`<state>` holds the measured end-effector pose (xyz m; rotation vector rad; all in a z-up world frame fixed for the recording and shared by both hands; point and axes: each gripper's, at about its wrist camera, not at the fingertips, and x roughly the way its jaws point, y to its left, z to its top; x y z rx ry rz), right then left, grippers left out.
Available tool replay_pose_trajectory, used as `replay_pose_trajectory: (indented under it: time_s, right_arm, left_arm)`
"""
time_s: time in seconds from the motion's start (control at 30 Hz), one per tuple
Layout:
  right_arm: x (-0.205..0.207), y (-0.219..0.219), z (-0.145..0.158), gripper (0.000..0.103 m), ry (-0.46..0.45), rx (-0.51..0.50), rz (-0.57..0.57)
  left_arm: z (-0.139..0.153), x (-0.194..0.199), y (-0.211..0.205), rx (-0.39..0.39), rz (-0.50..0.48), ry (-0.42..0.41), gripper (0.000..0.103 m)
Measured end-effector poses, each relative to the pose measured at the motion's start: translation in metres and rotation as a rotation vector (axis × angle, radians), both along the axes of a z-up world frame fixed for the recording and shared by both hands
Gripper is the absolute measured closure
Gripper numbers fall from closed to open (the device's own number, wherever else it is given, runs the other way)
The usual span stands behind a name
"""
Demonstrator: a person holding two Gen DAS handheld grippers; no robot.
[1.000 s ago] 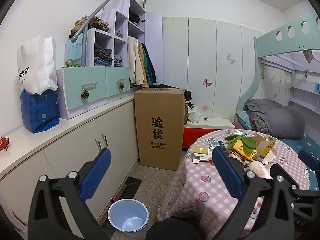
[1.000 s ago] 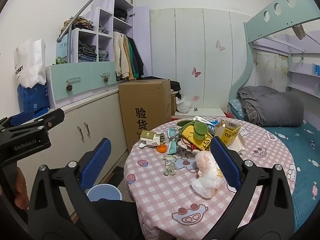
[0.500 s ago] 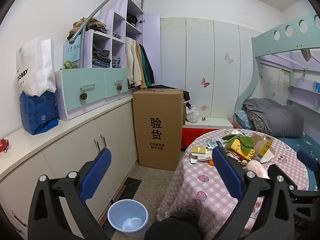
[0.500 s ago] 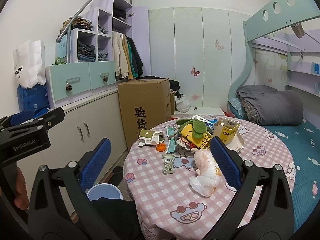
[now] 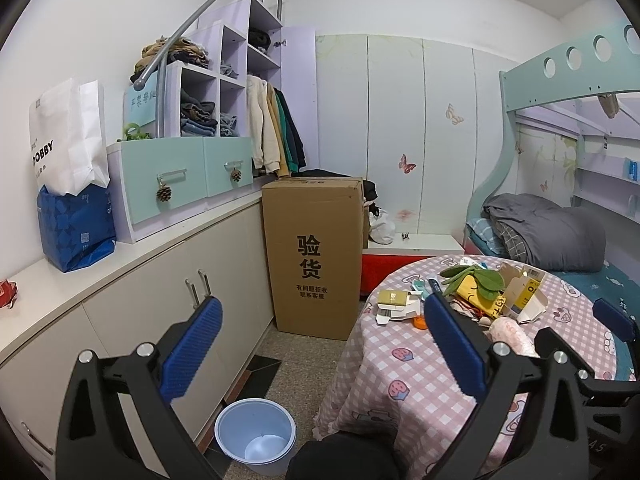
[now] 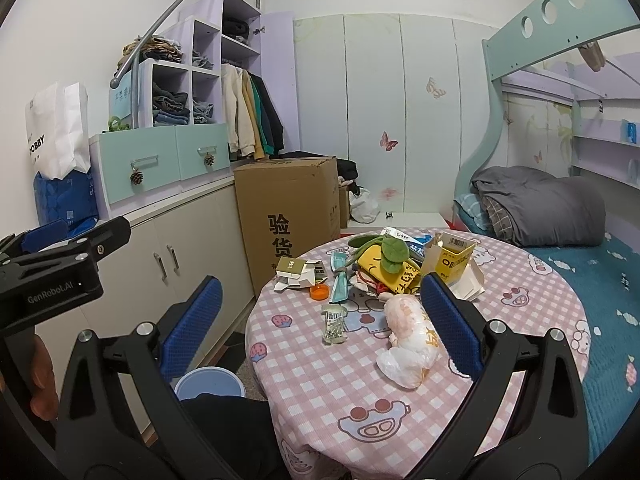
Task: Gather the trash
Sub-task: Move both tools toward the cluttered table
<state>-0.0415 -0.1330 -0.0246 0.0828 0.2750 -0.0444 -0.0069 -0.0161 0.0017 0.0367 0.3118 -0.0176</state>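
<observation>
The left gripper [image 5: 318,338] gapes wide and holds nothing; the blue bin [image 5: 256,434] sits on the floor below and between its fingers; the right gripper [image 6: 320,320] is likewise spread and empty, and is the nearer to the trash; the crumpled plastic bag [image 6: 410,340] lies on the table [image 6: 520,312] just ahead, against its right finger, long axis running away from it.

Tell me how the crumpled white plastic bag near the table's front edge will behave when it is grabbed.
The crumpled plastic bag looks thin and wrinkled, so it will probably collapse and flop when pinched. It seems light for its bulk. Its glossy film may slip, so pinching a fold looks safer.
</observation>
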Motion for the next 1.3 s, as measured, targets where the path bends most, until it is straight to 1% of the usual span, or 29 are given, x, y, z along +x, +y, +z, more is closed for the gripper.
replay_pose_trajectory:
  time_s: [0.87, 1.3]
  right_arm:
    - [-0.003, -0.003, -0.004, 0.006, 0.014, 0.014, -0.015]
    - [0.001, -0.01, -0.007, 0.006, 0.024, 0.037, -0.02]
  left_arm:
    - [-0.003, -0.002, -0.003, 0.006, -0.005, 0.01, 0.004]
    - [-0.01, 0.007, -0.013, 0.022, -0.031, 0.039, 0.004]
